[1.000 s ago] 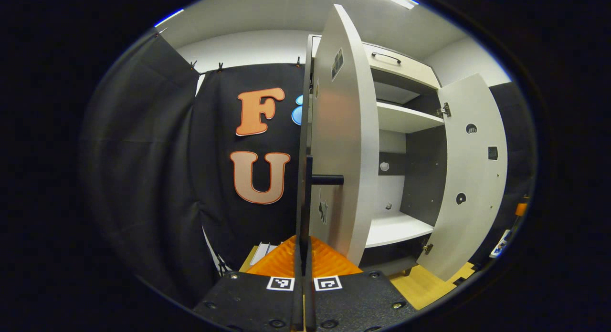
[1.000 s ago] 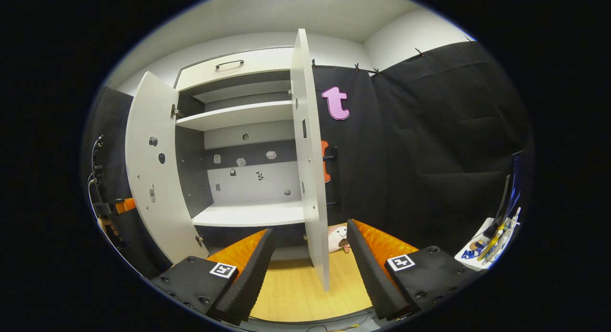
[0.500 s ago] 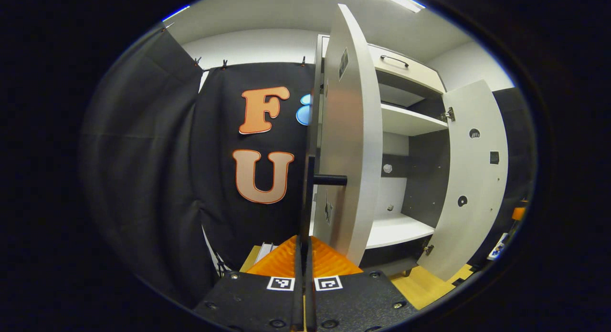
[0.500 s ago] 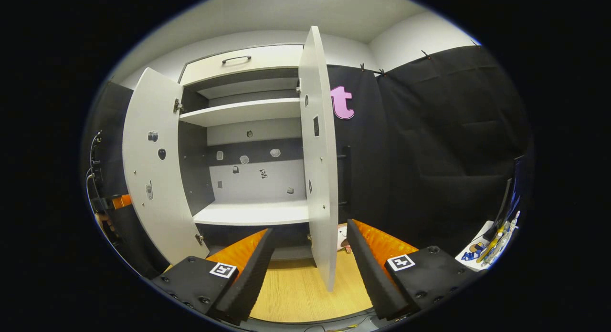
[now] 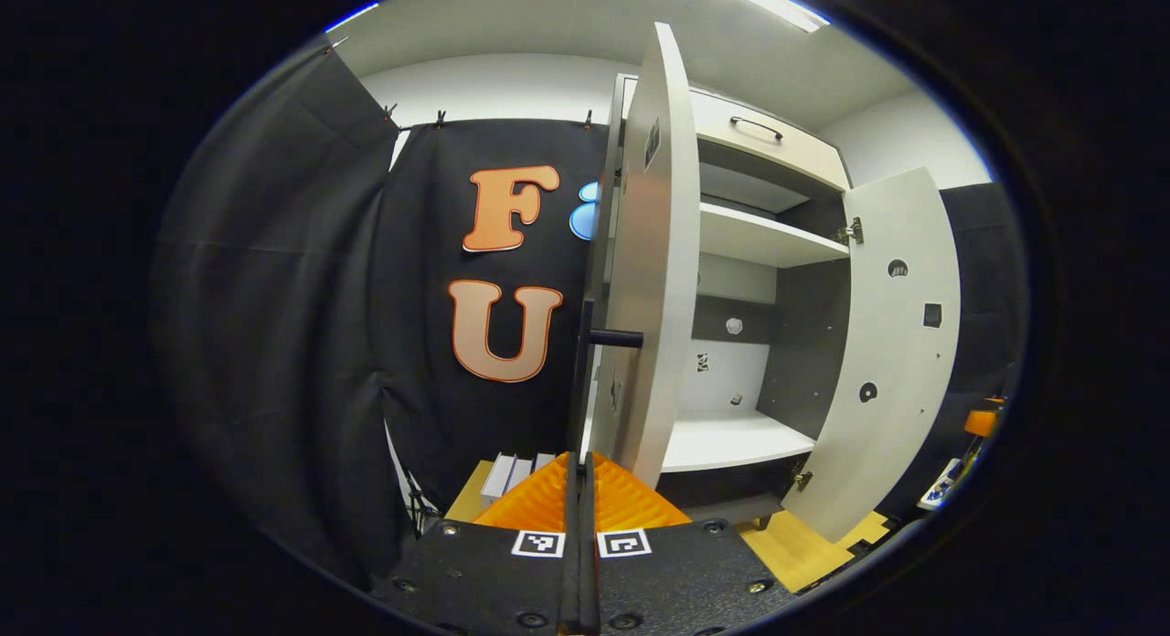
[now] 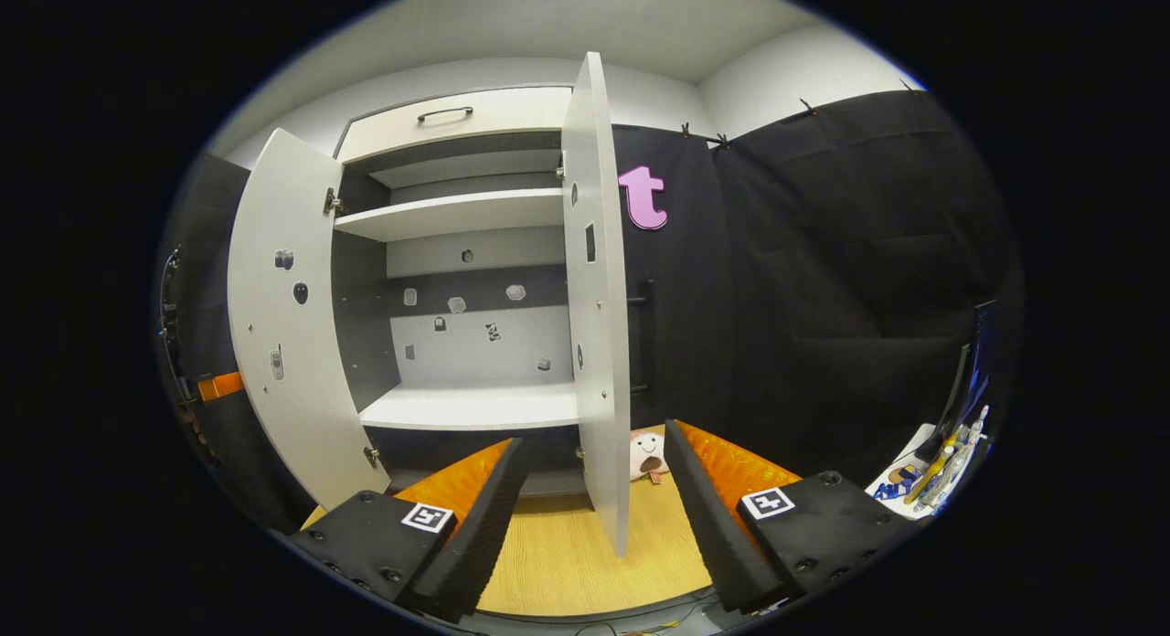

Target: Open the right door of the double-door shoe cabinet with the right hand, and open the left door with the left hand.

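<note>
Compared with a second ago, the left door (image 5: pixel 651 280) has turned nearer edge-on in the left gripper view, so more of the shoe cabinet (image 5: pixel 731 243) interior shows beside it. The left gripper (image 5: pixel 579 490) has its jaws pressed together around the lower end of the door's black handle (image 5: pixel 585 362), a vertical bar rising straight ahead of them. In the right gripper view, the right gripper (image 6: pixel 592 490) has its jaws spread wide, with the lower edge of the right door (image 6: pixel 596 298) standing upright between them, untouched. Both doors hang open.
</note>
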